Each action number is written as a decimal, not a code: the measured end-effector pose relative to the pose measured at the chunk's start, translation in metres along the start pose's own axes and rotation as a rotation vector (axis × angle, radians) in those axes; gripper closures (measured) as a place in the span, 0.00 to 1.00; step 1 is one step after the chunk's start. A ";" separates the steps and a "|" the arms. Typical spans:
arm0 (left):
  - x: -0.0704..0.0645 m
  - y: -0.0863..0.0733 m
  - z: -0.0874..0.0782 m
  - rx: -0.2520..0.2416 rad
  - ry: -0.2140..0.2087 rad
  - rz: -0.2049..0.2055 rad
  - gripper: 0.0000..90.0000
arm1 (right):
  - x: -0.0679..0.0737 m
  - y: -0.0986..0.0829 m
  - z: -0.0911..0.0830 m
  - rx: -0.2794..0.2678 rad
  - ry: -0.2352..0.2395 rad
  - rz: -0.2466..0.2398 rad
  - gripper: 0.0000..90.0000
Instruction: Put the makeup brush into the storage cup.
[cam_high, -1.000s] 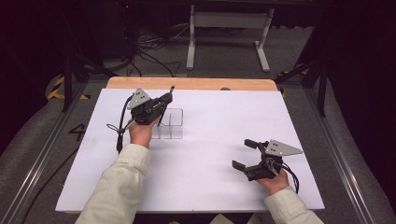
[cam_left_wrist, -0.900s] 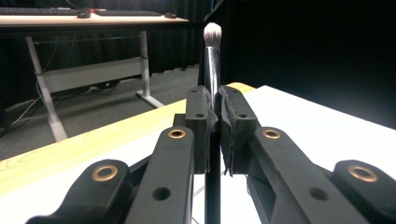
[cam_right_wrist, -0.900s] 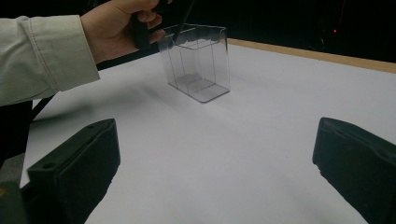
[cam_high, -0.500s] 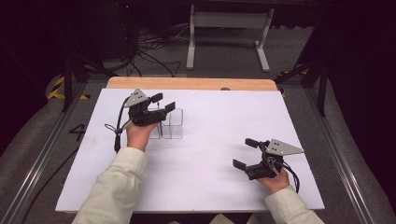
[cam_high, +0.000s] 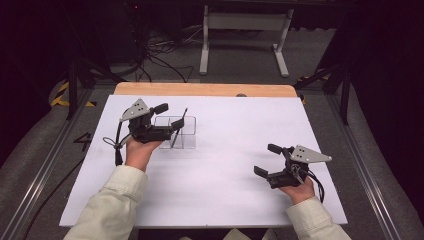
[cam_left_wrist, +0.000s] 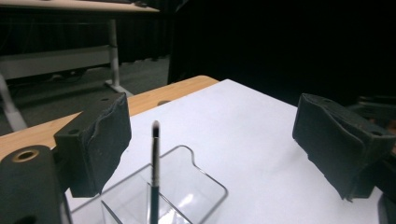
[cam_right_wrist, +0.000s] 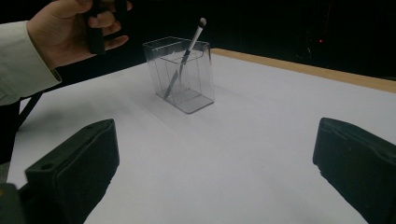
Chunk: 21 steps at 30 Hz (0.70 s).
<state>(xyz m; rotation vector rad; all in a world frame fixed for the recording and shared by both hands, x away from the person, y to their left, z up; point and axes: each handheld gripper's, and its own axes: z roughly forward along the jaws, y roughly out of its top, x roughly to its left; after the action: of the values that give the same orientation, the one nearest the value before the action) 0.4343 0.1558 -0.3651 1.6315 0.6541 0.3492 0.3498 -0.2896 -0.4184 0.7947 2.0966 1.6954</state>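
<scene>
On the white table (cam_high: 225, 165), w/ the clear box (cam_high: 182, 134) at about 10 o'clock, the left gripper (cam_high: 167, 116) sits just beside it, jaws wide, the right gripper (cam_high: 267, 160) at 4 o'clock is wide too, & the thin brush (cam_high: 179, 127) leans inside the box.

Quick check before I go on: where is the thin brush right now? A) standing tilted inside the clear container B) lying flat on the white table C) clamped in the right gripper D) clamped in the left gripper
A: the brush leans inside the clear container, with the left gripper open around it and holding nothing.
</scene>
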 end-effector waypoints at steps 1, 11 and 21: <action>-0.002 0.000 -0.003 0.001 -0.006 0.000 0.13 | 0.000 0.000 0.000 0.000 0.000 0.000 0.01; -0.014 -0.010 -0.032 0.007 -0.050 0.003 0.08 | -0.007 0.007 -0.009 0.001 0.017 -0.029 0.00; -0.021 -0.025 -0.057 0.016 -0.070 0.007 0.06 | -0.013 0.007 -0.014 -0.008 0.015 -0.011 0.00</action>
<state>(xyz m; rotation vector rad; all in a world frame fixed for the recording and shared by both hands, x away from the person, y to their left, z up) 0.3797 0.1901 -0.3771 1.6541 0.5994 0.2914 0.3534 -0.3076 -0.4095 0.7690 2.0990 1.7087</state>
